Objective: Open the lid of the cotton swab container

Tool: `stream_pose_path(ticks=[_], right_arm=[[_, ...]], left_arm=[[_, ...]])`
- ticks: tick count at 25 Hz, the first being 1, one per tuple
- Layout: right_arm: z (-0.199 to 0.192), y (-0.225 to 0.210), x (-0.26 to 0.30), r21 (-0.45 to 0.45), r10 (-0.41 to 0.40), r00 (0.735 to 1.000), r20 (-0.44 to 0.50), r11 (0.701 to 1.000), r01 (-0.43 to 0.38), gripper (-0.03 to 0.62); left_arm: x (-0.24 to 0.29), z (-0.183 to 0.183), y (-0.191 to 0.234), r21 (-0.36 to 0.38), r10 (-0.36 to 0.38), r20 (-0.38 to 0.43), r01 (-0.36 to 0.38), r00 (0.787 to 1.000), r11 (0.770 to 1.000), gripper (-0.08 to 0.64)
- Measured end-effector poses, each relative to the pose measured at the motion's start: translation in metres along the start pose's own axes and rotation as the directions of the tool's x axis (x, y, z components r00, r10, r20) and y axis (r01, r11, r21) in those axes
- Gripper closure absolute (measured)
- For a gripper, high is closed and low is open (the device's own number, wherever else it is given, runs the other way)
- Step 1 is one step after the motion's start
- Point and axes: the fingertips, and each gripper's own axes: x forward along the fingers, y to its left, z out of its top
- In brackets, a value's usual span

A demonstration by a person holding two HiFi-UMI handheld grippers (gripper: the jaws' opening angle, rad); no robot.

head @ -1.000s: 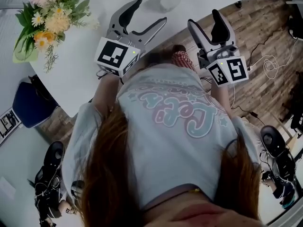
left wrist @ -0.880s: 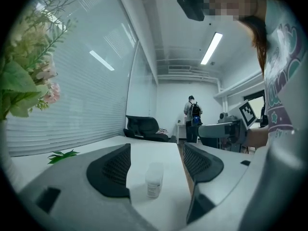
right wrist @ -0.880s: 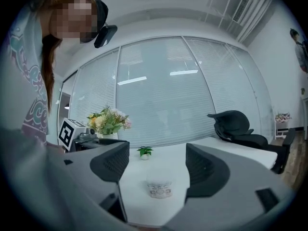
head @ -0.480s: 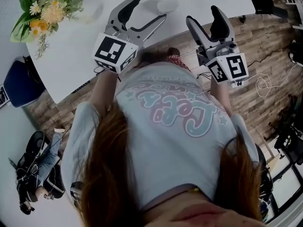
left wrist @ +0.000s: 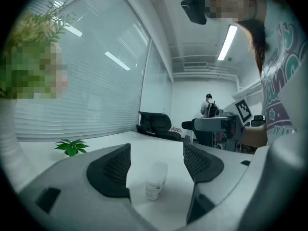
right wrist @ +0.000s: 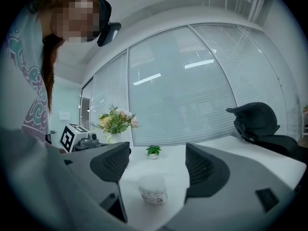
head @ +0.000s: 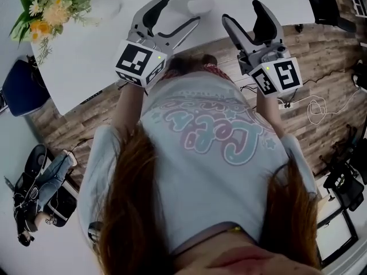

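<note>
The cotton swab container (head: 198, 4) is a small, white, translucent tub with its lid on, standing on the white table (head: 92, 56). It also shows between the jaws in both gripper views, as the container (left wrist: 156, 181) and the container (right wrist: 153, 189), still some way ahead of the fingertips. My left gripper (head: 182, 10) is open and empty, just left of the container. To the container's right, my right gripper (head: 242, 11) is also open, and nothing is between its jaws. Neither gripper touches the container.
A vase of flowers (head: 49, 10) stands at the table's far left, and a small green plant (right wrist: 153, 150) sits behind the container. A blue chair (head: 23, 87) is left of the table and a black office chair (right wrist: 255, 121) beyond it. Cables (head: 318, 105) lie on the wooden floor.
Both grippers have moved up a little toward the container and stay open. The head view has shifted, so the flowers sit further toward the upper left.
</note>
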Motion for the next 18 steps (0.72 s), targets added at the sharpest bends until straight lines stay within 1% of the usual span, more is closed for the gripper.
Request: stream_pose_path(ticks=[7,12,18], right_arm=[[-0.004,-0.009,0.006,-0.006,0.046,0.999,-0.026,0.999,-0.046,0.235],[-0.008,-0.013,0.006,-0.004,0.062,0.997,-0.044,0.998,-0.063,0.235],[-0.012,-0.015,0.009,0.000,0.077,0.996,-0.054,0.997,-0.077,0.235]], left_arm=[[0.013,-0.020,0.000,0.008,0.009,-0.034,-0.009,0.999,1.000,0.238],[0.022,-0.036,-0.003,0.011,0.014,-0.072,-0.013,0.997,1.000,0.238],[0.031,-0.059,-0.002,0.026,0.002,-0.128,0.001,0.992,1.000,0.238]])
